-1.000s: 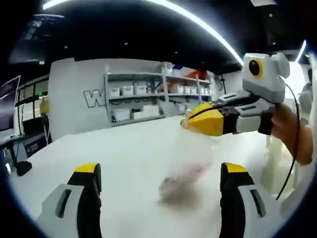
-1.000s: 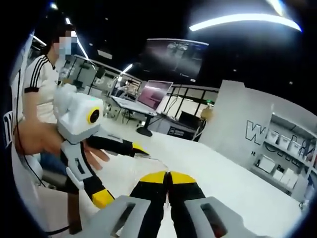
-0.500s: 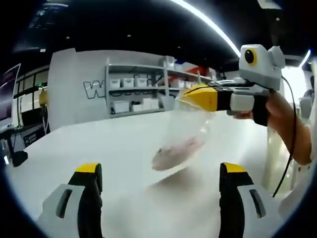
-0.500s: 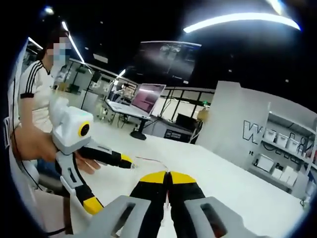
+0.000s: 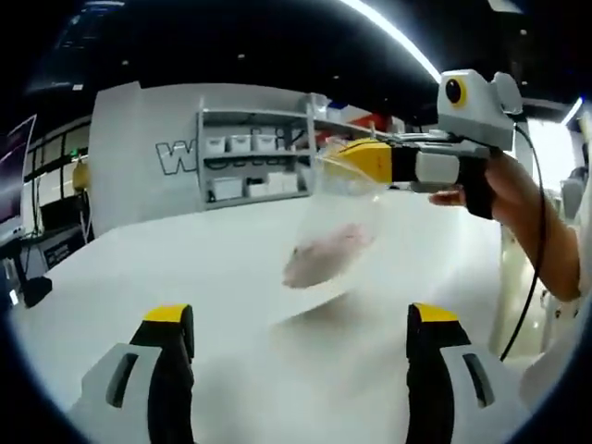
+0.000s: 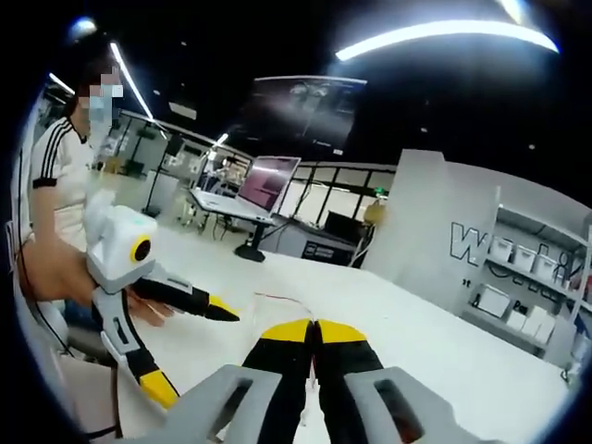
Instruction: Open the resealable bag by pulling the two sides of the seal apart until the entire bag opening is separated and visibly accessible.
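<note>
The left gripper [image 5: 294,326], jaws spread wide and holding nothing, is pointing across the white table [image 5: 139,268]. Ahead and slightly right, the clear resealable bag [image 5: 333,245] is hanging lengthwise downward above the table. The right gripper [image 5: 347,157], clenched on the bag's top edge, is holding it, so the free left gripper is nearer the unheld side.

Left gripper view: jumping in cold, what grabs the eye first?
The clear resealable bag hanging in mid-air above the white table, pinkish contents sagging at its bottom, pinched at its top edge by the right gripper. Below it, the left gripper stands wide open, holding nothing.
</note>
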Motion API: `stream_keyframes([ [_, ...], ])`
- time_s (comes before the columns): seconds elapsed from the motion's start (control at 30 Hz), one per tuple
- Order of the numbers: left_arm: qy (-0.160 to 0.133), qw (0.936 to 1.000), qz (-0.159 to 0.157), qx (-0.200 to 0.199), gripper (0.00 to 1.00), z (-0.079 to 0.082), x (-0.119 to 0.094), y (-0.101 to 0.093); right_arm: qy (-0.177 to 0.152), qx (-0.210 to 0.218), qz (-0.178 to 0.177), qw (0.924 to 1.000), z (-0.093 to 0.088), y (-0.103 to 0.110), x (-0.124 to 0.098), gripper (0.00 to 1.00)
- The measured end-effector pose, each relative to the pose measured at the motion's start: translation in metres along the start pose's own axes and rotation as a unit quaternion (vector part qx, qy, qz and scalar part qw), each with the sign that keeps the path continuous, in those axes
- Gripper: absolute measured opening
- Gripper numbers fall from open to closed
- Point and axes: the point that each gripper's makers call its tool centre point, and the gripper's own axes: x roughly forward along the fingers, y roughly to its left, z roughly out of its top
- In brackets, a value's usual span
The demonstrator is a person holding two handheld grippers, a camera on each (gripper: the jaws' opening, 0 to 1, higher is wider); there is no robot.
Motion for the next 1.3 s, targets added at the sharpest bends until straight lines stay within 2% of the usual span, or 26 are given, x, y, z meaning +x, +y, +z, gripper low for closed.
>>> stream_keyframes([
  [0.47,0.004,0.9999,0.003,-0.013,0.92,-0.002,-0.001,0.001,0.004,0.009,0.0,1.0,-0.006,-0.007,0.009,0.0],
  [0.63,0.013,0.9998,0.004,-0.016,0.92,-0.005,0.0,0.001,0.003,0.013,-0.004,0.9999,-0.007,-0.017,0.012,0.0],
  [0.73,0.037,0.9987,0.008,-0.034,0.93,-0.012,0.001,0.003,0.002,0.016,-0.01,0.9998,-0.008,-0.027,0.014,0.0],
  [1.0,0.038,0.9979,0.011,-0.051,0.92,-0.012,0.001,0.007,0.001,0.02,-0.018,0.9997,-0.01,-0.045,0.021,0.0],
  [1.3,0.046,0.9975,0.009,-0.053,0.9,-0.015,0.001,0.009,0.003,0.024,-0.019,0.9995,-0.013,-0.05,0.027,0.0],
])
